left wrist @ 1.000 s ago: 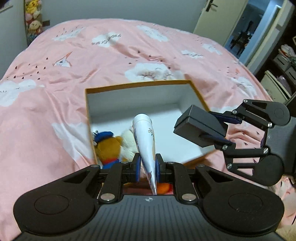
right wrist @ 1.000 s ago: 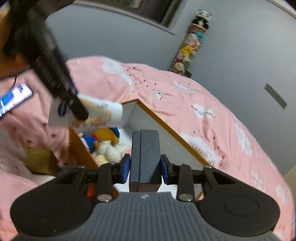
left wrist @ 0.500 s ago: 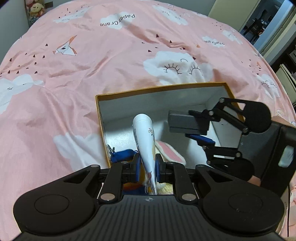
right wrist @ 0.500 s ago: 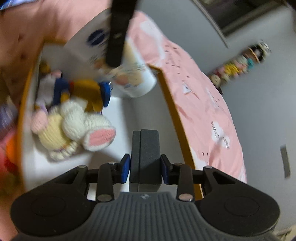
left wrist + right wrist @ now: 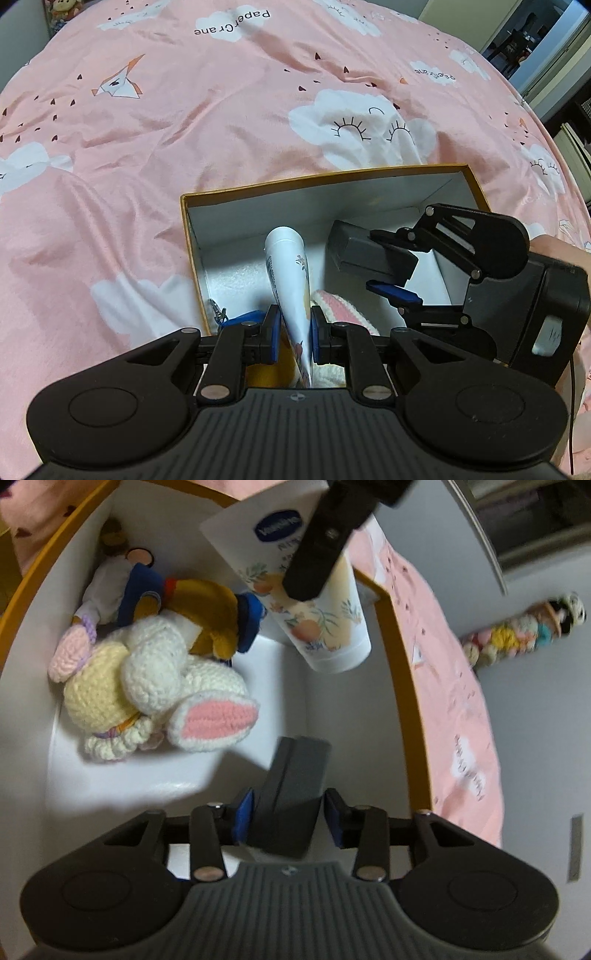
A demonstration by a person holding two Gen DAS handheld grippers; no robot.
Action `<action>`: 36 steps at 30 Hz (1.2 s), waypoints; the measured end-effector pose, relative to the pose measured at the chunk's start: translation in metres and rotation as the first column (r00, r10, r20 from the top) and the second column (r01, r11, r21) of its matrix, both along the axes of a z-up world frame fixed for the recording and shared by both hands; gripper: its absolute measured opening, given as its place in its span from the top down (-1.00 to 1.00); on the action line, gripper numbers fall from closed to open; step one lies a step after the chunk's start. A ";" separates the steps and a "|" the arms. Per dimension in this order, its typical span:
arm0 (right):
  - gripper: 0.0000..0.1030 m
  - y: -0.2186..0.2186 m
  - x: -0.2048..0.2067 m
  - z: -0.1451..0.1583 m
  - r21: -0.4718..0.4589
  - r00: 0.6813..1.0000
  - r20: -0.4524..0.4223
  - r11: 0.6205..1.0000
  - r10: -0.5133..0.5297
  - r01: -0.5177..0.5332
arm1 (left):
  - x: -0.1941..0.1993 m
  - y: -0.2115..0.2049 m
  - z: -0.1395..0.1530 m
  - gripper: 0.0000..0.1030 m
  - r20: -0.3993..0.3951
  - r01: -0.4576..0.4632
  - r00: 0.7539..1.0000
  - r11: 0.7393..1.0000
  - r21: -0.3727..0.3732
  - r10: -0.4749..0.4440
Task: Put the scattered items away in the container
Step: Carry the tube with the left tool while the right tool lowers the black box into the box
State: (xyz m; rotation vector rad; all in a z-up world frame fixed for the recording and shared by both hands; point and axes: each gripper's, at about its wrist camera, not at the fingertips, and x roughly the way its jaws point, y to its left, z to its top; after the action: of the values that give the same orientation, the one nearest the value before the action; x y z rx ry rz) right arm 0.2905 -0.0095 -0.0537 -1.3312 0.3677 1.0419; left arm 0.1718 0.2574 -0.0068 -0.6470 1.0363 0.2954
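Item: dark grey case [image 5: 291, 794]. Half a second ago it sat square and clamped in the right gripper [image 5: 286, 812]; now the jaws have just been opening and the case lies tilted between them, loose on at least one side — released, by the look of it, inside the box [image 5: 332, 177] near the floor at its emptier end. Judgement: this item is as good as delivered.

Item: lotion tube [image 5: 290, 273]. The left gripper [image 5: 292, 334] has its jaws clamped on the flat crimped end, cap end pointing down into the box; both grippers have come lower over the box than a second ago. Not yet let go.

Already in the box: crocheted rabbit [image 5: 147, 690], a plush in a blue cap [image 5: 207, 613] — both crowded into one end.

Surroundings: pink bedspread [image 5: 184, 110] under the box.

Obstructions: the two grippers work close together; the tube hangs just above the toys, so it may come to rest on them.
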 end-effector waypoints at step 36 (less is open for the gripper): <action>0.35 0.008 0.054 0.026 0.037 0.742 -0.527 0.861 -0.414 0.507 | 0.009 0.021 -0.006 0.64 -0.097 -0.003 0.995 1.000 0.006 0.004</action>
State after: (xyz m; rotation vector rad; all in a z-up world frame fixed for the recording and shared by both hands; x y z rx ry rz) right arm 0.3448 -0.0018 -0.0272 -0.7216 0.9328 0.9516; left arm 0.1813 0.2786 -0.0129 -0.6344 1.1267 0.3357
